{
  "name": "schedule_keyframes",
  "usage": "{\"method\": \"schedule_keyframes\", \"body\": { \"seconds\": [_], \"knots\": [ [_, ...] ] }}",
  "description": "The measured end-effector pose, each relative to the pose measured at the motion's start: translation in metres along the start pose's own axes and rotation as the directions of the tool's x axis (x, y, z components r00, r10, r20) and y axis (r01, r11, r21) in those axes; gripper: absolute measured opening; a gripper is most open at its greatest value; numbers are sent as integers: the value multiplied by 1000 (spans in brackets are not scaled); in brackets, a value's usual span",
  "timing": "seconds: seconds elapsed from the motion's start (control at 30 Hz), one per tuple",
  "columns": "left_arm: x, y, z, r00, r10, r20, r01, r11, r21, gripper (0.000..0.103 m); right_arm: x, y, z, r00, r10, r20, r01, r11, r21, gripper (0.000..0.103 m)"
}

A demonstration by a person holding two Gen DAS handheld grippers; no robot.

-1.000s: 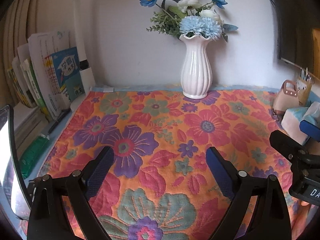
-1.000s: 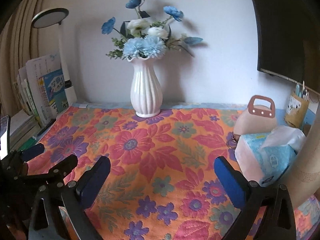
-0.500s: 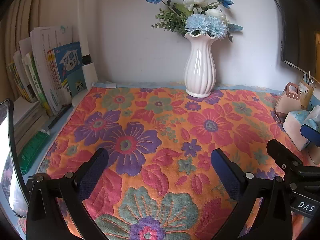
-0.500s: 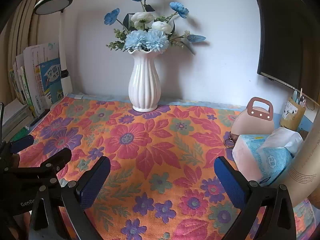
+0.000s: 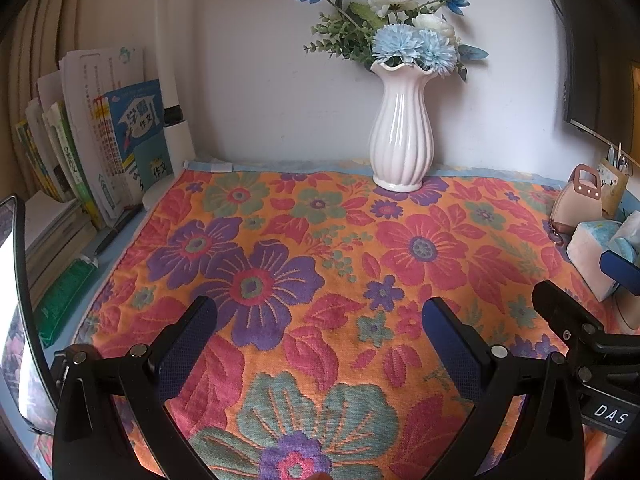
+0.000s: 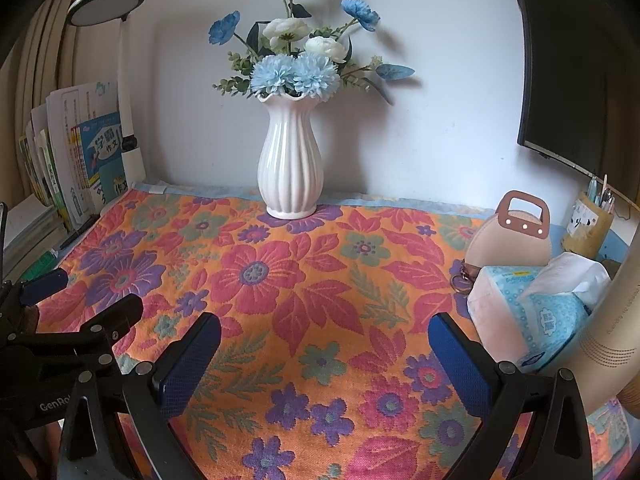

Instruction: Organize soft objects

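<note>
While both grippers hang above it, nothing is held.

Cloth: a flowered cloth (image 5: 320,264) in orange, red, purple and green lies spread flat over most of the table, its far edge along the wall, with a folded white tag at its far left corner.

Screen: a dark screen (image 6: 560,80) hangs on the wall over the table's far right corner.

Books: a row of books (image 5: 100,148) stands along the left edge of the table, beside the white post of a lamp (image 6: 106,4).

Vase: a white ribbed vase (image 6: 290,164) of blue and white flowers stands upright on the far edge of the cloth, near the middle, close to the wall.

Tissue pack: a soft blue and white tissue pack (image 6: 528,308) sits at the right edge of the table with a tissue sticking up from its top.

Bag: a small pink bag (image 6: 512,240) with a handle stands just behind the tissue pack, touching it as far as can be seen.

Pen holder: a pen holder (image 6: 588,224) stands in the far right corner.

Left gripper (image 5: 318,316): fingers spread wide over the near left part of the cloth, empty.

Right gripper (image 6: 324,334): fingers spread wide over the near right part of the cloth, empty, with the tissue pack just beyond its right finger.
</note>
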State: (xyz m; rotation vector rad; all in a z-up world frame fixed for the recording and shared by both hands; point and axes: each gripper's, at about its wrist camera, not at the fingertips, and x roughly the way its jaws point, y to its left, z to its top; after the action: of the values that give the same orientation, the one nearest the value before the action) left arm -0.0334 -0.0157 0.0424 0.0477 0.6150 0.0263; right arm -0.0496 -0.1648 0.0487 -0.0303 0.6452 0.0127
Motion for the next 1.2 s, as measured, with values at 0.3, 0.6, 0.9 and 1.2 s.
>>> {"method": "schedule_keyframes", "body": {
  "seconds": [0.3,0.6,0.9,1.2],
  "knots": [
    [2,2,0,1000,2,-8,-2,1000,-4,102,2,3,-1,1000,1,-11,-1,1000,-4,103],
    [3,2,0,1000,2,-14,-2,1000,-8,102,3,3,-1,1000,1,-14,-1,1000,-5,103],
    [5,2,0,1000,-2,-26,2,1000,-5,103,4,4,-2,1000,0,-17,0,1000,-5,103],
    [6,1,0,1000,5,-31,-5,1000,4,102,4,4,-2,1000,1,-18,-1,1000,-7,103]
  ]
}}
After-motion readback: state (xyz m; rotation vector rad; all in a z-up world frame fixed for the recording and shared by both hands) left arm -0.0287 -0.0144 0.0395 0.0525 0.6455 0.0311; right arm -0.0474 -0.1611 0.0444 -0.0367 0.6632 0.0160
